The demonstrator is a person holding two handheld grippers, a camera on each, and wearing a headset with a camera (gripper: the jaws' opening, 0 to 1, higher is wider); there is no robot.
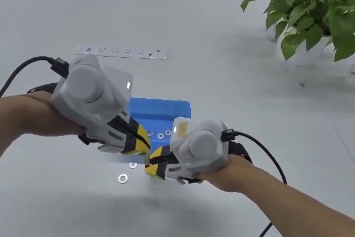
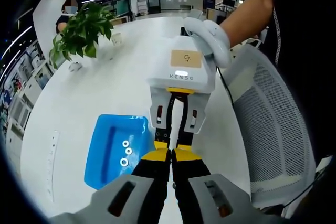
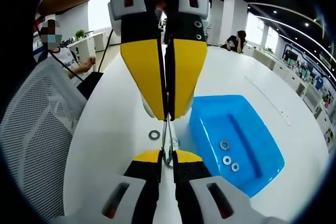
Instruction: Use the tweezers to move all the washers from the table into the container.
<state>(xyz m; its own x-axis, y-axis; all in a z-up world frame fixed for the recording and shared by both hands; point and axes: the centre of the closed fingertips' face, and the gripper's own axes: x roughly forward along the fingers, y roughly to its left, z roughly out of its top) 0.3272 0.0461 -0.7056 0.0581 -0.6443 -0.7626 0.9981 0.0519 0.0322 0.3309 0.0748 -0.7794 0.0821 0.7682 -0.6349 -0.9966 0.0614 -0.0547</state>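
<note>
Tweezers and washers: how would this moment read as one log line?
left gripper: shut on tweezers | right gripper: shut on tweezers | container: three washers | table: two loose washers

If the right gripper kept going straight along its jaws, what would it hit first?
The left gripper, whose yellow jaw tips face the right gripper head-on, just beyond the thin metal tweezers between them. The exact gap is hard to judge.
</note>
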